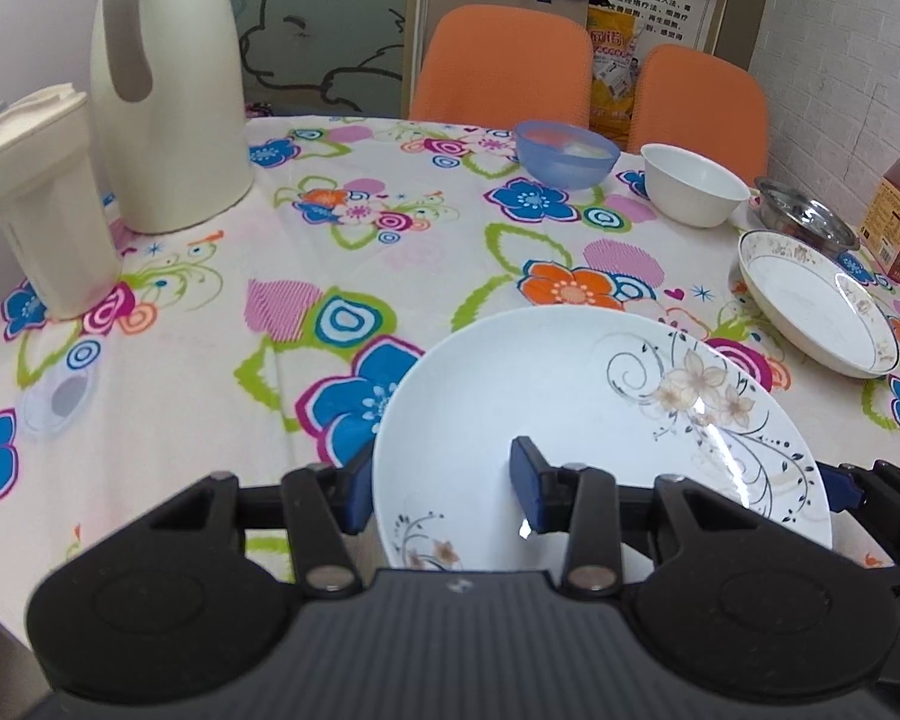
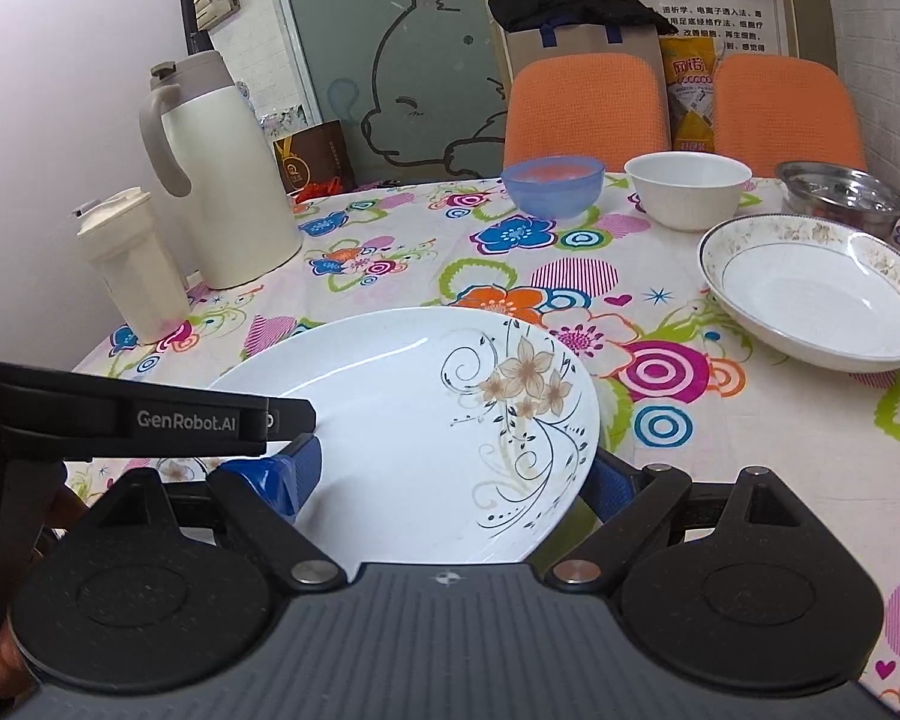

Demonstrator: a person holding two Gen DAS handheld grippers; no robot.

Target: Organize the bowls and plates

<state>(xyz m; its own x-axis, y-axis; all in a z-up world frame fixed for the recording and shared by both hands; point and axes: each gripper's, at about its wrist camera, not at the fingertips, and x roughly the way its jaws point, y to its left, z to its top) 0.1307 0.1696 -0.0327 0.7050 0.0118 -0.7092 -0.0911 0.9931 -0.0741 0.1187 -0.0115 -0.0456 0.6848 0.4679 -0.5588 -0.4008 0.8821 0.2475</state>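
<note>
The left gripper (image 1: 441, 489) has its fingers on either side of the near-left rim of the floral plate (image 1: 570, 420), one pad (image 1: 525, 489) over the plate's face and the other below or outside the edge; they look clamped on it, though contact is partly hidden. The right gripper (image 2: 450, 477) straddles the plate's near-right rim in the same way, one pad (image 2: 297, 474) on top. The plate is tilted, apparently lifted off the tablecloth (image 1: 210, 360). It is likely glazed ceramic: stiff, fairly heavy, slick and breakable, so the rim is the only real hold and needs firm, even pressure. Beyond it sit a rimmed dish (image 2: 810, 294), a white bowl (image 2: 684, 189), a blue bowl (image 2: 552, 183) and a steel bowl (image 2: 840, 195).
</note>
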